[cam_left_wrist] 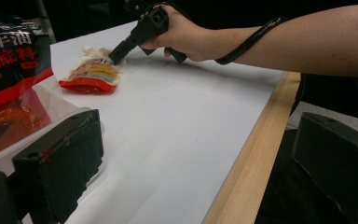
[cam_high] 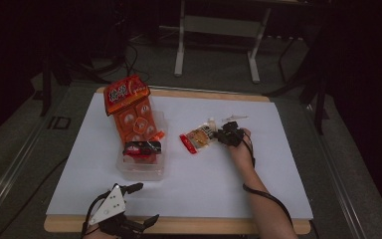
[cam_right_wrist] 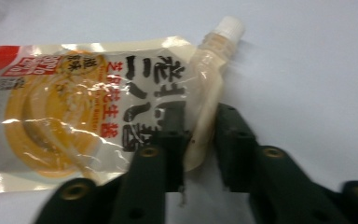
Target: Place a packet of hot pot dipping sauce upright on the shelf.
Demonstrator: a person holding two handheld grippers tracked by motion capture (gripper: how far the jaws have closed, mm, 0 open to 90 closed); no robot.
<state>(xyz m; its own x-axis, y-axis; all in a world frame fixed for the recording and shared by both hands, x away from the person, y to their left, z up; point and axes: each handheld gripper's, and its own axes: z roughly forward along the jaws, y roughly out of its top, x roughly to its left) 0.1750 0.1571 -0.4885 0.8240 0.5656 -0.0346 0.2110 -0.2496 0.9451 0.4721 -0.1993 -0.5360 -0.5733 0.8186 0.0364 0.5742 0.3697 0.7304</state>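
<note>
A clear plastic tub (cam_high: 142, 170) sits on the white tabletop (cam_high: 204, 184), left of centre; a tall orange-red snack pack (cam_high: 132, 112) leans upright in it; a small red-and-black packet (cam_high: 142, 148) lies across its front; a grey metal stand (cam_high: 218, 30) rises beyond the table's far edge.

Your right black two-jaw gripper (cam_high: 227, 133) lay stretched forward on a bare forearm, its jaws drawn close together with only a narrow gap between them. Your left black two-jaw gripper (cam_high: 142, 201), under its grey three-cornered plate, rested with jaws spread wide apart.
</note>
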